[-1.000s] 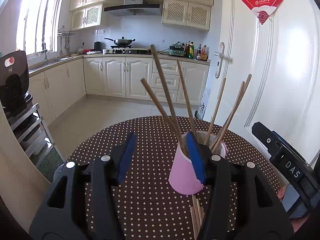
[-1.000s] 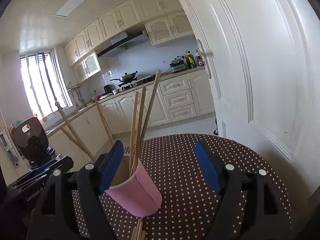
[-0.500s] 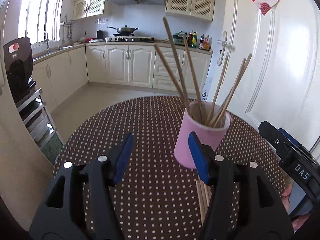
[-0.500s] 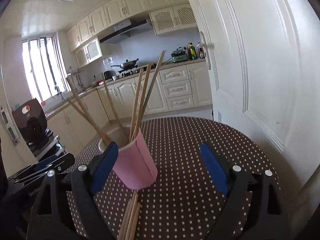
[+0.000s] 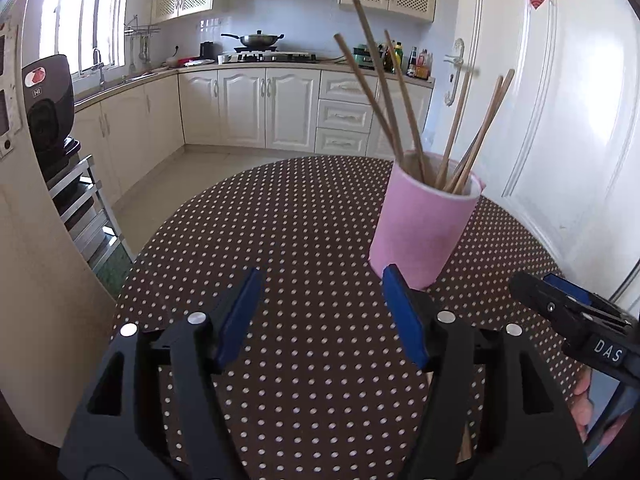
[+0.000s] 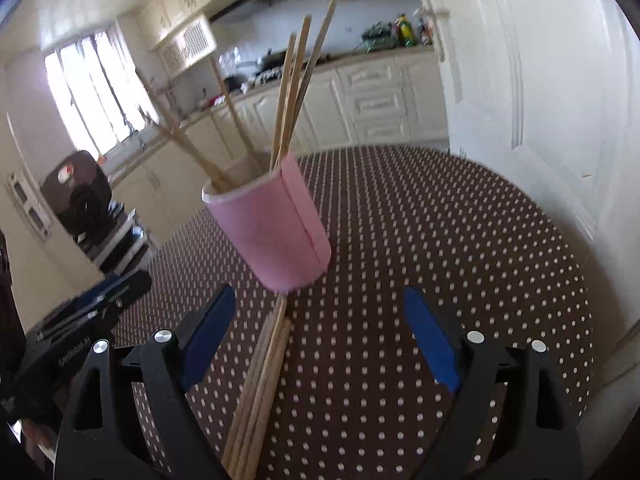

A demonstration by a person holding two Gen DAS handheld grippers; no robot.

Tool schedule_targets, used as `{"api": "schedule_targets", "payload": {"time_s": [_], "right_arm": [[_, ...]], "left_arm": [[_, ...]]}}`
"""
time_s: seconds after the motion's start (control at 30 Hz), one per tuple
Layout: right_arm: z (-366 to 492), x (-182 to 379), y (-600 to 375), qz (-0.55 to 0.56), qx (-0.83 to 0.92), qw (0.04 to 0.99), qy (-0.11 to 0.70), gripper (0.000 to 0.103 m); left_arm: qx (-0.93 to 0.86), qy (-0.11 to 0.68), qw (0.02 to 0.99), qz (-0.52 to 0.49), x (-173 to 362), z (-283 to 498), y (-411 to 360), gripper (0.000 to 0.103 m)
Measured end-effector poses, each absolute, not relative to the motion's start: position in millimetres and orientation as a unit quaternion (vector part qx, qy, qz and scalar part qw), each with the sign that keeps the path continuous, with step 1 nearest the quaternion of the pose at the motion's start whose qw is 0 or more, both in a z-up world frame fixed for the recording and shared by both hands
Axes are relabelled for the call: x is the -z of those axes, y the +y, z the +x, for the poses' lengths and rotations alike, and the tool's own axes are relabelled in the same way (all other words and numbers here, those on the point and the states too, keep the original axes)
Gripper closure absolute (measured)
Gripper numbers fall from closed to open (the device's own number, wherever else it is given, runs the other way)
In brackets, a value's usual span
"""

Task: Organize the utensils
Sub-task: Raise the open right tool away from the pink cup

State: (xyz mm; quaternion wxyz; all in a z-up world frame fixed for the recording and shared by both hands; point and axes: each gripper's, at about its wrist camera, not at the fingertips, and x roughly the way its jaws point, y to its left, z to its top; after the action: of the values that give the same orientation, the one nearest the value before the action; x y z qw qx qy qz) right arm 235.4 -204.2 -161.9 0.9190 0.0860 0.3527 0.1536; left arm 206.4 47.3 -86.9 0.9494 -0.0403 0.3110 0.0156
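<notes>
- Pink, the paper cup (image 5: pixel 420 228) stands upright on the round table with a brown, white-dotted cloth (image 5: pixel 280 240), right of centre in the left wrist view and just beyond the tip of that gripper's right-hand blue pad.
- Six or so wooden chopsticks in the cup (image 5: pixel 384 88) lean out of its rim, fanning toward the upper part of the frame, some to the left and some to the right.
- A bundle of loose wooden chopsticks on the cloth (image 6: pixel 260 384) lies flat in the lower centre of the right wrist view, running from the foot of the cup toward the bottom edge; its far ends look to touch the cup's base.
- The left gripper (image 5: pixel 320 312) has just been widening its jaws; they stand apart over bare cloth with nothing between them, the cup outside and beside the right-hand finger.
- The right gripper (image 6: pixel 316 336) has its jaws wide apart; the loose bundle lies between them, nearer the left-hand pad, with neither pad pressing on it.
- In the left wrist view the right gripper shows at the lower right edge; a person's fingers (image 5: pixel 580 400) are partly visible under it.
- Cream kitchen cabinets (image 5: pixel 248 108) fill the upper part of the left wrist view, and a white panelled door (image 6: pixel 540 100) the right of the right wrist view.
</notes>
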Motion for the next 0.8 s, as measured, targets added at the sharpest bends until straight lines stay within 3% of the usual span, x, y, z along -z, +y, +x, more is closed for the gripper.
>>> {"api": "schedule_targets", "payload": {"time_s": [0.4,0.8], "right_arm": [[239,181,-179,-0.015,-0.172,0.867,0.467,0.021],[256,195,-160,-0.045,-0.162,0.823,0.542,0.021]], "left_arm": [[-0.019,0.347,0.938,-0.016,105,199,53,0.039],[0.002,0.402,0.915,-0.011,123,199,47,0.031]]}}
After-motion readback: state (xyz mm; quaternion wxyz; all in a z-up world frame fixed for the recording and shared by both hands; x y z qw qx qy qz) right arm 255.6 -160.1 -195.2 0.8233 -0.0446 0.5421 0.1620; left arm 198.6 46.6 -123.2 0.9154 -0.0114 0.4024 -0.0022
